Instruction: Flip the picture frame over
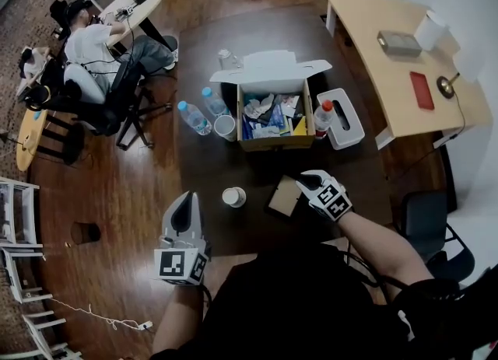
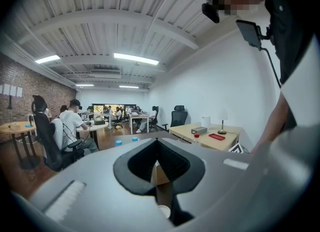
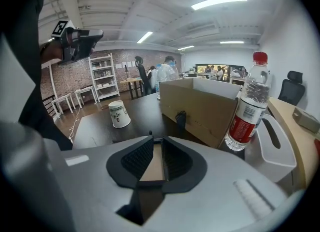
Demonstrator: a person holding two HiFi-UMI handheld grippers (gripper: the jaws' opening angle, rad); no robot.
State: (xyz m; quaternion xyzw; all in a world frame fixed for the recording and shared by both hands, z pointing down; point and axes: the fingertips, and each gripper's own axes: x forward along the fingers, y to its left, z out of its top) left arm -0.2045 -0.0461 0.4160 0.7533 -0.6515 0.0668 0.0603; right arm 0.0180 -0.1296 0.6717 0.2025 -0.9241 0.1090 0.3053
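Dark table (image 1: 250,166), picture frame (image 1: 282,196) under right gripper (image 1: 308,183), jaws parted; left gripper (image 1: 186,197), jaws together

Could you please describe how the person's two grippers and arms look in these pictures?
Both the left tongs and the right tongs have smooth light-grey shells with black ribbed pads inside. Each carries a white cube printed with black square markers at its rear. The person wears a black short-sleeved top, leaving the forearms bare.

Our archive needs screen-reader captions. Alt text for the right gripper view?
The jaws of the right gripper stand slightly apart with the brown picture frame showing between them. Beyond: a cardboard box, a red-capped water bottle and an upside-down paper cup.
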